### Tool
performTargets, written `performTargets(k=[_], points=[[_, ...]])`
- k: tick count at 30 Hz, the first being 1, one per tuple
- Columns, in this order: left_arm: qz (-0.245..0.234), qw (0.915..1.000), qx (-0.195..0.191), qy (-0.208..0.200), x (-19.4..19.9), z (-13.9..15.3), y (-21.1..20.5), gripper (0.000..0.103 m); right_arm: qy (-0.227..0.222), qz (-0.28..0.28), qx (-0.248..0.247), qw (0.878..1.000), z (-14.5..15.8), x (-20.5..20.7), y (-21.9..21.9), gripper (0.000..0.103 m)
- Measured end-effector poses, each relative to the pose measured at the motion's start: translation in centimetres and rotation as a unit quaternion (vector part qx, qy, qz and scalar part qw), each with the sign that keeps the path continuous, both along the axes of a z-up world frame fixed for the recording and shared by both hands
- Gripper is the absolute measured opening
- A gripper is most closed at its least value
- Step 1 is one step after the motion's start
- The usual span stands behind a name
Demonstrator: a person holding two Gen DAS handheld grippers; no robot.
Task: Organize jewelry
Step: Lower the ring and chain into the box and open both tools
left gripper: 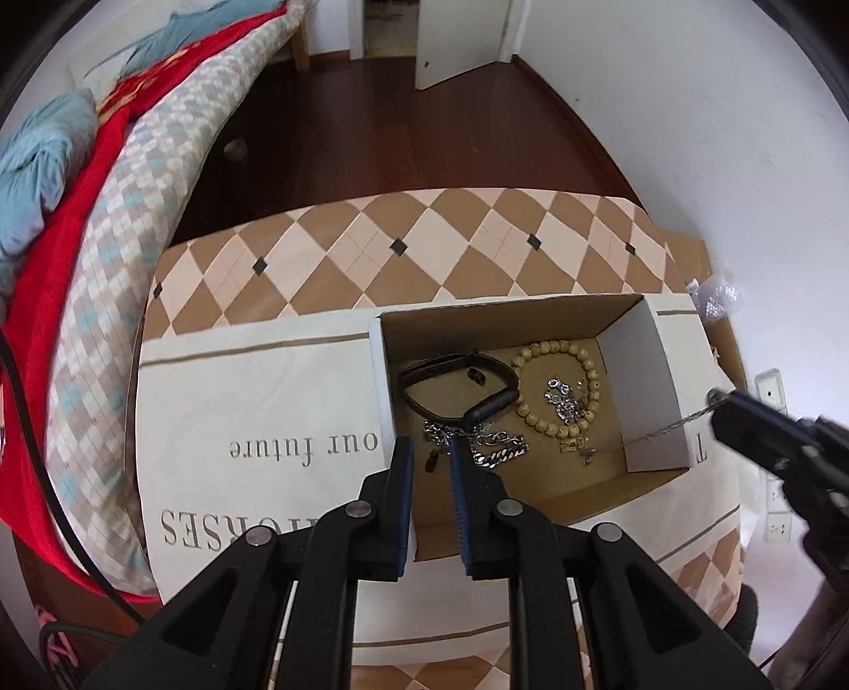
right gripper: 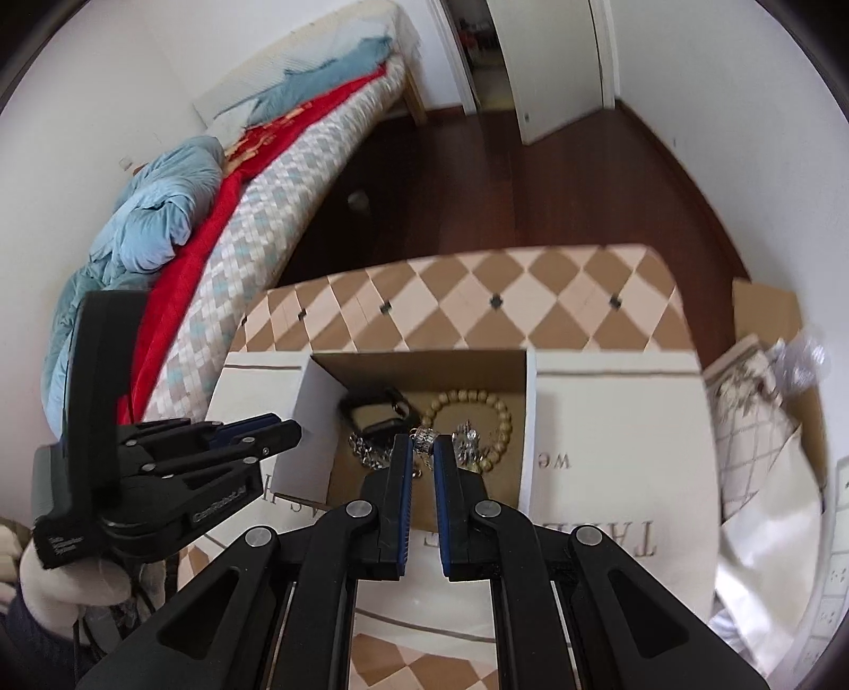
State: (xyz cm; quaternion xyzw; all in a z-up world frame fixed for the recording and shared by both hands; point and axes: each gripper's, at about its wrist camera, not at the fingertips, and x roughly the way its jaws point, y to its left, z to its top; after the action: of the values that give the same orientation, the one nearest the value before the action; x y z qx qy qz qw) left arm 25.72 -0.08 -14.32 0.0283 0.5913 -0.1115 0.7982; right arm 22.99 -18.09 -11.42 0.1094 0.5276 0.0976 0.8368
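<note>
checkered tablecloth (left gripper: 403,233), bed (left gripper: 138,175), open door (left gripper: 456,37)

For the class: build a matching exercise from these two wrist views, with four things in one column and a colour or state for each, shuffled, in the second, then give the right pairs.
Column A
1. bead bracelet
2. black strap
3. chunky chain
4. right gripper

Column B
a. silver links, lying on the floor of the cardboard box
b. pale wooden beads in a ring
c. pinching a thin silver chain that trails into the box
d. dark loop by the box's left wall

Pairs: 1-b, 2-d, 3-a, 4-c
</note>
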Motion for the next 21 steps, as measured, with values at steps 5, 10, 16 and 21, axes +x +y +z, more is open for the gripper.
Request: performTargets(k=[5,10,16,21], points=[[0.008,0.9991,0.01,-0.041,-0.1,1.9,0.0,0.044,0.022,-0.015,-0.006,1.0,-0.8,0.6,-0.7,0.027],[0.027,0.9958,0.031,-0.082,-0.1,3.8,0.7,0.08,0.012,-0.026,-0.031,0.999,0.1,0.3,-1.0,0.059],[0.062,0.9886,0.075,-0.115,-1.2,4.1,1.8,0.098,0.011,-0.052,-0.132,0.99,-0.4,0.1,-0.5,0.102],[0.061,0.9874,0.079,-0.123,-2.9,3.8,1.9,0.099,0.01,-0.07,-0.167,0.983,-0.8,-0.5,-0.3,0.103]])
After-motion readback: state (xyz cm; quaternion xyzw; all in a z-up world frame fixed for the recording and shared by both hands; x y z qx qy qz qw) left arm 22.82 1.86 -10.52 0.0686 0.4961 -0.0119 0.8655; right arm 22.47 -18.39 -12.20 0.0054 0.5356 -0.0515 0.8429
